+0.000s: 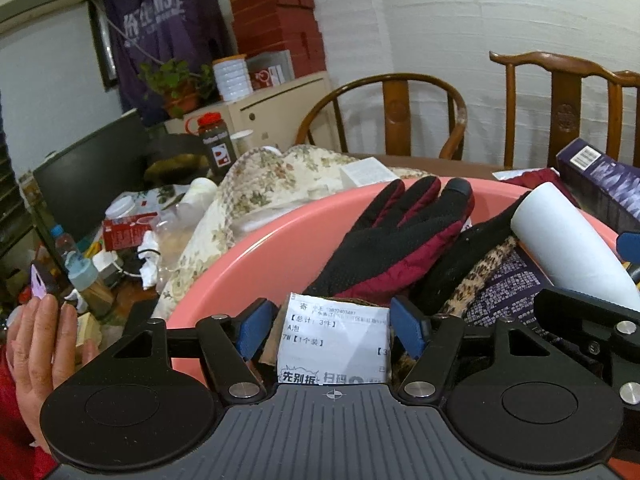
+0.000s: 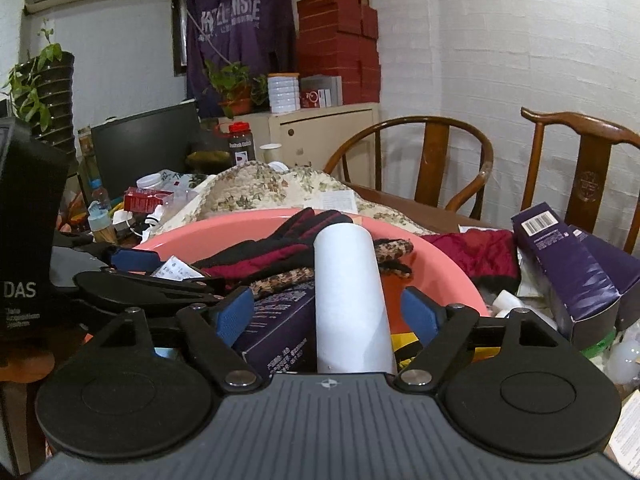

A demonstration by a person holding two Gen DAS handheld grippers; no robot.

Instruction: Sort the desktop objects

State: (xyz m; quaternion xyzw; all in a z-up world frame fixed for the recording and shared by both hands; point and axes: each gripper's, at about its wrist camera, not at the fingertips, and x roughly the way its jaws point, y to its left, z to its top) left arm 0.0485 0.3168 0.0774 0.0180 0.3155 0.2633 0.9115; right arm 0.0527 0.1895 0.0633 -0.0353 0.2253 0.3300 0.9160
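While the right gripper (image 2: 327, 316) stood with its jaws spread wide on either side of the white tube (image 2: 349, 300), touching neither side, the drop-off step looked all but done: the tube lay tilted in the pink basin (image 2: 448, 276), its near end on the purple box (image 2: 276, 320). Beside it, the left gripper (image 1: 329, 330) was likewise released, its blue pads clear of the labelled parcel (image 1: 334, 340) between them. Farther in, the basin also held a black-and-maroon glove (image 1: 396, 240) and a leopard-print item (image 1: 480, 276). Next, I judged, the right gripper needed to back off and pick from the clutter outside, perhaps the purple cartons (image 2: 568, 264).
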